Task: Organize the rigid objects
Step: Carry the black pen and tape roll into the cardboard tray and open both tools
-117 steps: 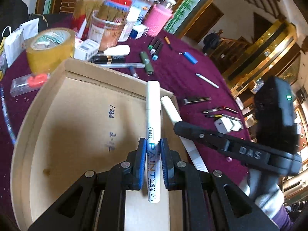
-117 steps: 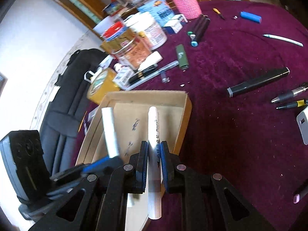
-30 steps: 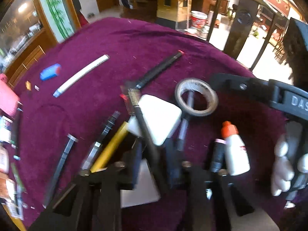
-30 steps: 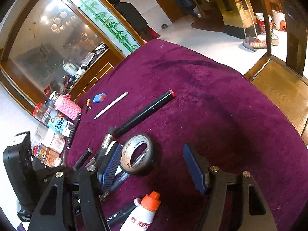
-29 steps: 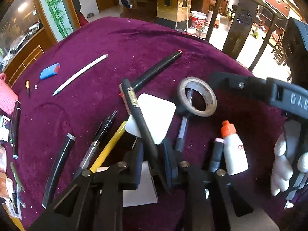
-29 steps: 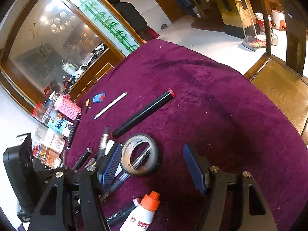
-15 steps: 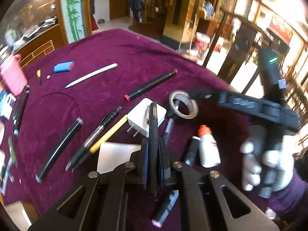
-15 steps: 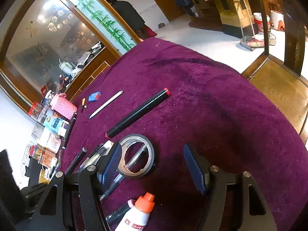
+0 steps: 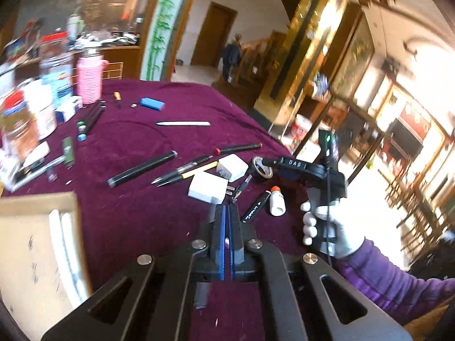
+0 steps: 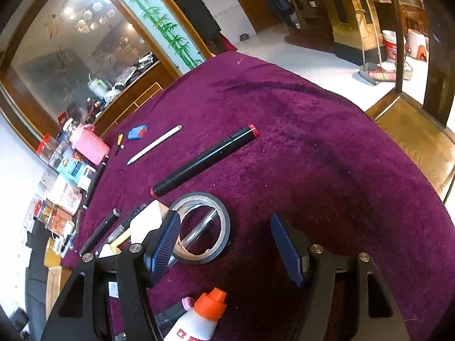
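Observation:
My left gripper [image 9: 226, 211] is shut on a black marker; only its pink end shows between the pads, above the purple table. The cardboard box [image 9: 37, 244] with two white markers [image 9: 64, 233] lies at lower left. My right gripper [image 10: 227, 238] is open, low over the table, with a tape roll [image 10: 203, 227] just beyond its left finger [image 10: 165, 241]. The right gripper also shows in the left wrist view [image 9: 295, 164], next to the tape roll [image 9: 262, 168]. A black marker with red ends [image 10: 204, 160] lies beyond the tape.
Two white chargers [image 9: 207, 187], several pens [image 9: 182, 172], a black marker [image 9: 142, 169], a white glue bottle with orange cap [image 10: 199, 318] and a pink-ended marker [image 9: 256, 207] lie on the cloth. Jars and a pink holder [image 9: 89, 81] stand at the far left. The table edge [image 10: 412, 164] is at right.
My left gripper lifted the black marker off the charger and swung left toward the box. The right gripper stayed open by the tape roll.

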Demonstrator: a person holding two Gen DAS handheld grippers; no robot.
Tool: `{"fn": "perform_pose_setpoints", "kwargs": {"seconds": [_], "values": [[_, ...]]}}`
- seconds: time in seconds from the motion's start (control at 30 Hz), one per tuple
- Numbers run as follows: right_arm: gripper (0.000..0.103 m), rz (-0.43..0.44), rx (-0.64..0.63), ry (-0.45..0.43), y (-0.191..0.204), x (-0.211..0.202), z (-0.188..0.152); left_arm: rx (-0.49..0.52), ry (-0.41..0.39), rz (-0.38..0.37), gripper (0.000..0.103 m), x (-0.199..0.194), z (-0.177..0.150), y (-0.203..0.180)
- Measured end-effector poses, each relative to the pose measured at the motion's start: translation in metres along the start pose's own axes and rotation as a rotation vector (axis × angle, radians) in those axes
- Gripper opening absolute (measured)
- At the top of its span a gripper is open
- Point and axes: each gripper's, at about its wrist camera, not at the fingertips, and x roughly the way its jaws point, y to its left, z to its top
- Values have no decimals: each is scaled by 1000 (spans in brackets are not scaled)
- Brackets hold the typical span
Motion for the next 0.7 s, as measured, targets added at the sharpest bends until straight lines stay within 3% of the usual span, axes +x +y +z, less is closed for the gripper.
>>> {"fn": "perform_pose_setpoints", "kwargs": {"seconds": [0.03, 0.17, 0.23, 0.3, 0.33, 0.37, 0.4, 0.43, 0.47, 0.57, 0.67, 0.7], "values": [[53, -25, -1, 4, 0, 0, 0, -15, -19, -2, 2, -13, -3, 5], [49, -141, -108, 44, 17, 5, 2, 0, 3, -13, 2, -33, -17, 11], [40, -224, -200, 68, 30, 14, 4, 32, 34, 41, 3, -26, -26, 6], [34, -285, -265, 86, 39, 23, 6, 31, 66, 62, 19, -15, -31, 5], [26, -301, -285, 91, 42, 26, 7, 17, 83, 72, 26, -7, -32, 7], [21, -311, -307, 97, 46, 30, 9, 5, 101, 85, 38, 4, -33, 8], [14, -320, -323, 97, 47, 32, 9, 1, 122, 106, 41, 19, -32, 9], [13, -331, -341, 95, 49, 34, 9, 1, 137, 126, 41, 29, -32, 12], [13, -327, -345, 97, 49, 35, 10, 8, 160, 163, 41, 43, -30, 14], [11, -254, -301, 102, 41, 24, 10, 116, 214, 373, 40, 83, -24, 15], [10, -173, -262, 92, 34, 7, 8, 145, 344, 388, 44, 114, -33, 18], [10, -143, -252, 87, 33, 1, 8, 195, 361, 443, 48, 122, -39, 14]]}}
